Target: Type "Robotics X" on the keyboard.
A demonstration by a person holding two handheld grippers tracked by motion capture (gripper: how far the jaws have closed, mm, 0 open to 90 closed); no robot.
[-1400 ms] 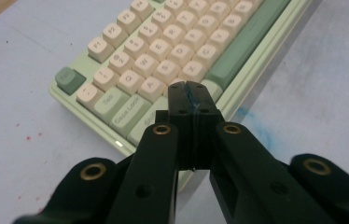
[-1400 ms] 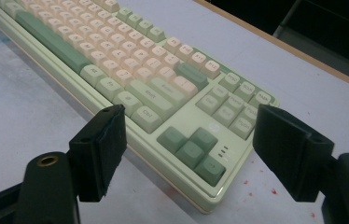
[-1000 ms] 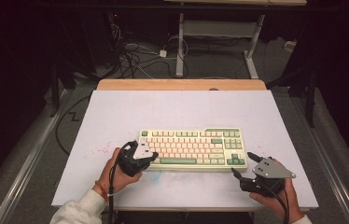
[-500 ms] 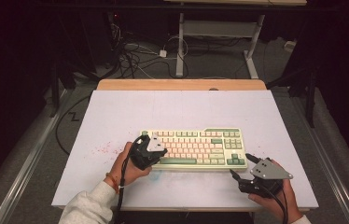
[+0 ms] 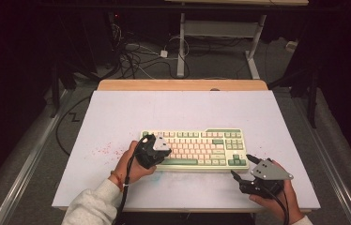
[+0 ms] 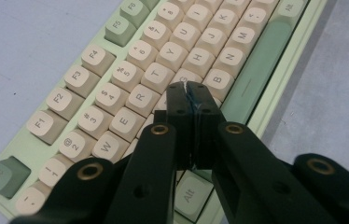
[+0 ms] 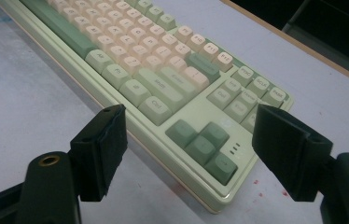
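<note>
White tabletop (image 5: 117, 117): keyboard (image 5: 202, 140); left gripper (image 6: 189, 93) closed over keys.

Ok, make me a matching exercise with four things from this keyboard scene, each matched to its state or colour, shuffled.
Column one:
1. left gripper
2. right gripper
3. space bar
4. letter keys

Column two:
A. cream coloured
B. jaws wide apart, nothing between them
C. jaws shut, tip over the keyboard's keys
D. darker green

Pairs: 1-C, 2-B, 3-D, 4-A
</note>
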